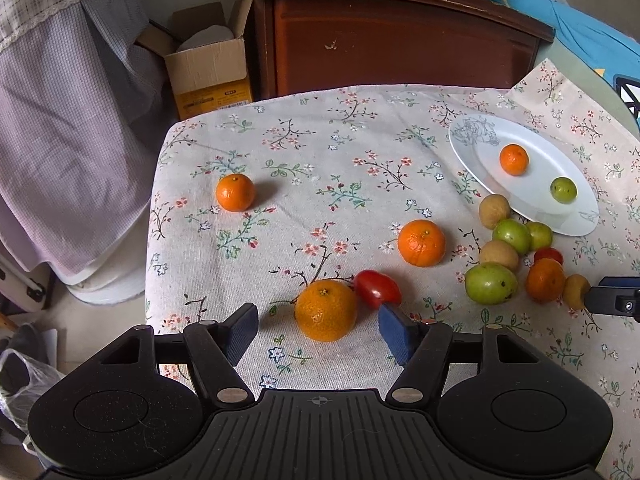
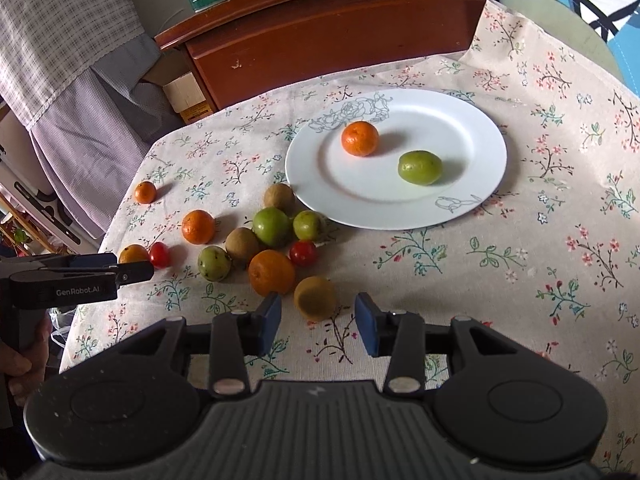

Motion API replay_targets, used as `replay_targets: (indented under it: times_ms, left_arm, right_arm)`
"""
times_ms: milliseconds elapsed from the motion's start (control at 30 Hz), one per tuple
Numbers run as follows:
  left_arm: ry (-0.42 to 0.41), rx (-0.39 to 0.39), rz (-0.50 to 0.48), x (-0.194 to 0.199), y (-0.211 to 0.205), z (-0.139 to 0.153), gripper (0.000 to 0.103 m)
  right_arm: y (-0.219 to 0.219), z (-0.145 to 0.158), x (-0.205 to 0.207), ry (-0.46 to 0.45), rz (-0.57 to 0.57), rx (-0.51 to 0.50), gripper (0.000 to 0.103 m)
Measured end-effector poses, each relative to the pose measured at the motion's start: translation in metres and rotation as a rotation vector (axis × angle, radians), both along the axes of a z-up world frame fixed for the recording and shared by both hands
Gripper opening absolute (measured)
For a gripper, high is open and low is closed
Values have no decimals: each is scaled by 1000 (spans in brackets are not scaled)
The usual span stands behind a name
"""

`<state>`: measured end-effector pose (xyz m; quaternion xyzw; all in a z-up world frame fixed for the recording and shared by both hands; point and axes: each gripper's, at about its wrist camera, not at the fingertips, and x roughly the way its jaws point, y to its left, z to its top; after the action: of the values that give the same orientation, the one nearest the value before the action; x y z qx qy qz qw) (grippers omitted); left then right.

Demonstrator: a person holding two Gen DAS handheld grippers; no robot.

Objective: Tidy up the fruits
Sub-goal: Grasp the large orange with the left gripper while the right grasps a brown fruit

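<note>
Two grippers are seen low in their frames, both with jaws spread wide and nothing held. In the left wrist view, the left gripper (image 1: 318,330) is set around an orange (image 1: 326,310) lying on the floral cloth (image 1: 280,152), the pads clear of its sides. A red tomato (image 1: 377,289) lies just beside that orange, to the right, close to the right pad. In the right wrist view, the right gripper (image 2: 318,318) is placed just short of a brown fruit (image 2: 315,297) at lower centre, which lies between the pad tips without being touched. Just beyond it, a cluster is seen: a second orange (image 2: 272,273), a small tomato (image 2: 303,253), green fruits (image 2: 271,227) and more brown ones. Further up, a white plate (image 2: 476,184) is seen on the cloth in the upper middle, carrying a small orange (image 2: 359,138) and a green fruit (image 2: 420,167), well apart. Behind the table, a brown cabinet (image 2: 340,36) stands.
</note>
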<state>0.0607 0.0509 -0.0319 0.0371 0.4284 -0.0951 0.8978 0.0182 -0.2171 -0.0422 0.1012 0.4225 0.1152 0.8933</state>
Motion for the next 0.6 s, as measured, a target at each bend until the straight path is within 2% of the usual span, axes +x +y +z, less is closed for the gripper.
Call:
replay_targets:
  times_ms: [100,300,400,467,600]
  left_arm:
    - [6,1,1,2,-1,-3,65]
    - [-4,13,-9,3,-4,-4,57]
    - [-8,25,-17,2,-6,-3,46]
    - [-4,20,-31,0,-7,-2,34]
    - [-2,27,-42,-2,-10,-2,31]
  right_arm:
    - [5,-3,2,1,14,-19,42]
    - [13,-11,5,1,27,-65,41]
    - [14,-12,5,-16,28,-87,36]
    - [16,-12,4,-23,35,-100,29]
    - [19,-11,4,-29,48,-113,25]
